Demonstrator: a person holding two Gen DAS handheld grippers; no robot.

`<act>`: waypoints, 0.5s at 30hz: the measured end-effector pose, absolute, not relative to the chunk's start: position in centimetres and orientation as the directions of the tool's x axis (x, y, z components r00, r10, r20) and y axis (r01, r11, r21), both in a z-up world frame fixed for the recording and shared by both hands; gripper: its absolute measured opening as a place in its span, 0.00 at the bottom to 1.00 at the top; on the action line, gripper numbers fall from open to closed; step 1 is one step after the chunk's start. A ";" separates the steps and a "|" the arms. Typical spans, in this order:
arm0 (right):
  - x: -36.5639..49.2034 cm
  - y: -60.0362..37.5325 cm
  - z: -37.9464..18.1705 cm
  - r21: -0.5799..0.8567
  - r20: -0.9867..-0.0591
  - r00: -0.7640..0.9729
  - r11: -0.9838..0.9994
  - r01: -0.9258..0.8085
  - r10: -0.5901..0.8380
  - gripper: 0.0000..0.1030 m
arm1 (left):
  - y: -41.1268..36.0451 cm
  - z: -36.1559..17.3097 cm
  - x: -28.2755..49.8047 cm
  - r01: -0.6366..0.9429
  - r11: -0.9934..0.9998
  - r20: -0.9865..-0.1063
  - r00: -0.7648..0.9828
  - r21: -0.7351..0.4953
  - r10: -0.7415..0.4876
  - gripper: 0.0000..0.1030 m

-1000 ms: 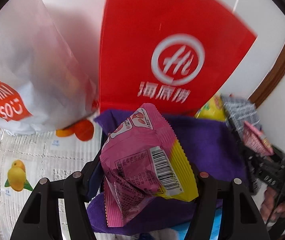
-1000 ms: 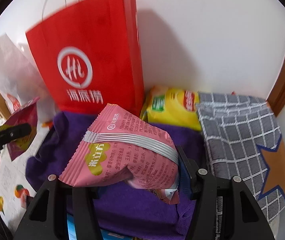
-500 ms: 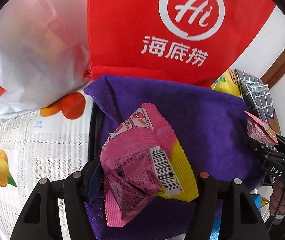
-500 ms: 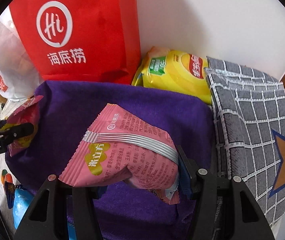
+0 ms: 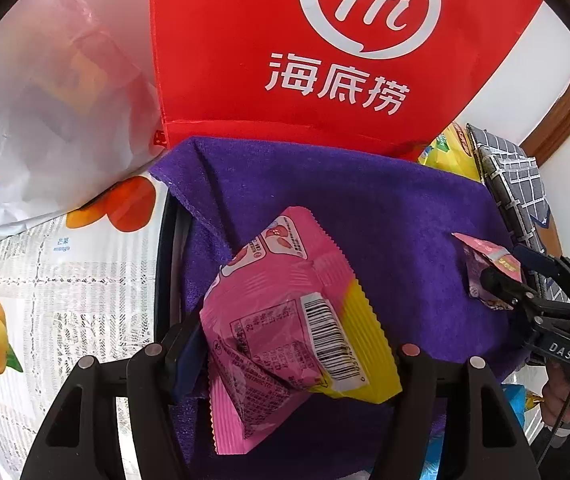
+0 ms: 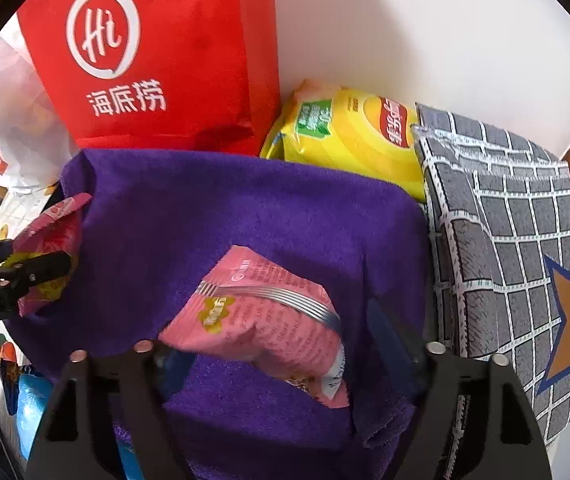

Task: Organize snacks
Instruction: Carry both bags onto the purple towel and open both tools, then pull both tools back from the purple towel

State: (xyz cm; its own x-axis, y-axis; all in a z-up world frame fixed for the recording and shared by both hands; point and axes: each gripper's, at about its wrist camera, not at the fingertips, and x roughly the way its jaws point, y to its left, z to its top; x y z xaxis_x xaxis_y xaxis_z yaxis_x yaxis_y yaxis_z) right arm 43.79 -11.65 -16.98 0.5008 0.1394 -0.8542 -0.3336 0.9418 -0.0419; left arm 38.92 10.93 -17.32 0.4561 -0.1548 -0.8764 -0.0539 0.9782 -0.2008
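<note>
My left gripper [image 5: 289, 344] is shut on a pink and yellow snack packet [image 5: 285, 316] with a barcode, held over the purple cloth [image 5: 365, 216]. My right gripper [image 6: 277, 344] has its jaws wide apart; a pale pink snack packet [image 6: 261, 316] lies between them on the purple cloth [image 6: 245, 208], free of the right finger. In the left wrist view the right gripper [image 5: 525, 280] shows at the right with that packet [image 5: 485, 256] at its tips. In the right wrist view the left gripper [image 6: 45, 264] and its packet [image 6: 49, 240] show at the left.
A red paper bag [image 6: 157, 60] stands behind the cloth. A yellow chip bag [image 6: 349, 140] and a grey checked pouch with an orange star [image 6: 517, 240] lie at the right. A white plastic bag [image 5: 45, 112] sits at the left on a fruit-print tablecloth [image 5: 65, 280].
Both grippers moved forward and down over the purple cloth. The right gripper opened and its pale pink packet dropped onto the cloth. The left still grips its packet.
</note>
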 end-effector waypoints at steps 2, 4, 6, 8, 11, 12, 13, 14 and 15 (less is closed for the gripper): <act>43.3 -11.6 -16.2 -0.035 -0.842 0.516 0.939 -0.342 0.157 0.79 | 11.0 -17.4 38.8 -0.053 0.977 -0.876 0.454 -0.208 -0.162 0.64; 42.8 -11.5 -15.3 -0.022 -0.831 0.527 0.938 -0.347 0.175 0.80 | 11.0 -17.3 38.8 -0.047 0.977 -0.875 0.454 -0.209 -0.166 0.65; 42.4 -11.6 -14.4 -0.006 -0.816 0.543 0.937 -0.348 0.196 0.81 | 11.1 -17.2 38.7 -0.038 0.976 -0.877 0.447 -0.216 -0.177 0.67; 42.1 -11.7 -13.6 -0.001 -0.803 0.560 0.939 -0.343 0.203 0.81 | 11.0 -16.7 38.6 -0.024 0.972 -0.872 0.448 -0.232 -0.197 0.73; 41.9 -11.9 -12.4 0.002 -0.787 0.581 0.942 -0.335 0.208 0.81 | 10.7 -15.4 38.2 -0.010 0.968 -0.854 0.472 -0.251 -0.217 0.82; 41.8 -11.9 -11.9 0.004 -0.778 0.593 0.945 -0.328 0.209 0.81 | 10.6 -15.0 37.9 -0.005 0.970 -0.851 0.481 -0.244 -0.211 0.82; 41.5 -11.8 -11.7 0.007 -0.769 0.603 0.946 -0.324 0.212 0.81 | 10.4 -14.5 37.7 -0.001 0.974 -0.849 0.490 -0.227 -0.198 0.83; 41.2 -11.8 -11.4 0.012 -0.763 0.609 0.947 -0.322 0.217 0.81 | 10.2 -14.0 37.4 0.005 0.978 -0.848 0.498 -0.209 -0.183 0.83; 41.0 -11.8 -11.0 0.020 -0.756 0.615 0.948 -0.319 0.223 0.81 | 10.0 -13.6 37.2 0.012 0.981 -0.847 0.503 -0.192 -0.171 0.83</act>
